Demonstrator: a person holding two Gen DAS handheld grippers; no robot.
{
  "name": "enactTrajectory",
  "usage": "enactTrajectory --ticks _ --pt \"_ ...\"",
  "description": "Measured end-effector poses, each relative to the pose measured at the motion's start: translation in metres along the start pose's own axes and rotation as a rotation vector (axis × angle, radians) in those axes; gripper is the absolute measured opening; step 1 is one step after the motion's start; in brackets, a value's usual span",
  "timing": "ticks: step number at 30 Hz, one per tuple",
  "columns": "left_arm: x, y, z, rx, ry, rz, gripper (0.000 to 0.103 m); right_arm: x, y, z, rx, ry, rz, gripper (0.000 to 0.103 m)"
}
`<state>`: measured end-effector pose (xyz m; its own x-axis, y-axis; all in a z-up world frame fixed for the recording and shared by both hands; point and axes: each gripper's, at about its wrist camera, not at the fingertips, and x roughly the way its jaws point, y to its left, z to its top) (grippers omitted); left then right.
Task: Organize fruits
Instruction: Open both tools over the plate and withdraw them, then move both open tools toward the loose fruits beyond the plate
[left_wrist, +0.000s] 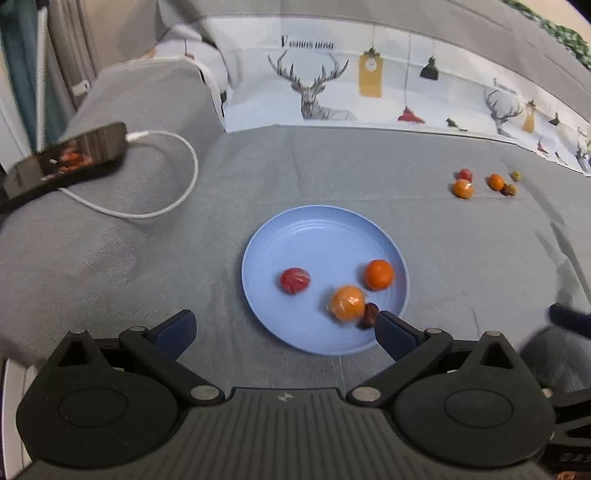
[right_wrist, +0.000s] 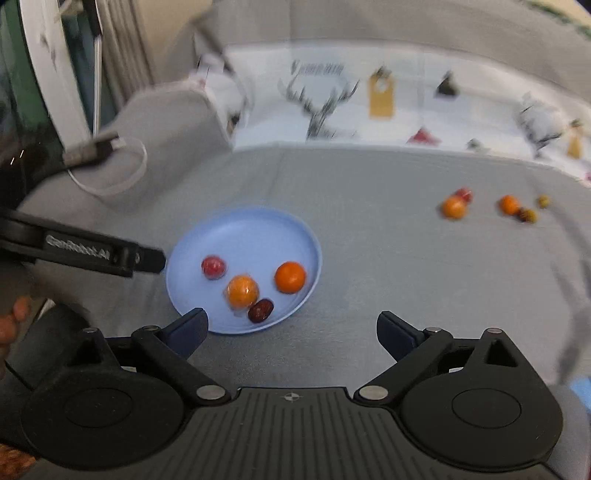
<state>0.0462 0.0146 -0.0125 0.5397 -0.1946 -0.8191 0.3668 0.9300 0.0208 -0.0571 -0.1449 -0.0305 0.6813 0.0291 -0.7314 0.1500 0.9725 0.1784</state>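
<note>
While both claws are hanging spread and empty, four fruits are sitting on the blue plate; loose fruits are lying far ahead-right of the right claw, nearer than the left claw

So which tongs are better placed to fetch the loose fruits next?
Probably right. Both tongs are open and empty, but the right tongs sit nearer the loose fruits, while the left tongs hover by the blue plate.
</note>
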Motion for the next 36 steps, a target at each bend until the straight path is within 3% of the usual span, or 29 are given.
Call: enactTrajectory --ticks 3,8,16,36 --pt "-0.028 -0.004 -0.015 -0.014 -0.041 0.005 0.103 -0.028 0.005 -0.006 -0.045 -0.056 -0.067 0.101" --pt "-0.062 -0.018 -0.034 0.011 -0.078 -0.015 0.103 -0.073 0.014 -0.015 -0.077 -0.174 -0.088 0.102" --pt "-0.097 -0.033 -0.055 0.067 -0.120 0.011 0.103 -0.112 0.018 -0.027 -0.089 -0.262 -0.108 0.102" --pt "-0.109 -0.034 -0.063 0.086 -0.141 0.004 0.103 -0.117 0.019 -0.030 -0.087 -0.262 -0.111 0.102"
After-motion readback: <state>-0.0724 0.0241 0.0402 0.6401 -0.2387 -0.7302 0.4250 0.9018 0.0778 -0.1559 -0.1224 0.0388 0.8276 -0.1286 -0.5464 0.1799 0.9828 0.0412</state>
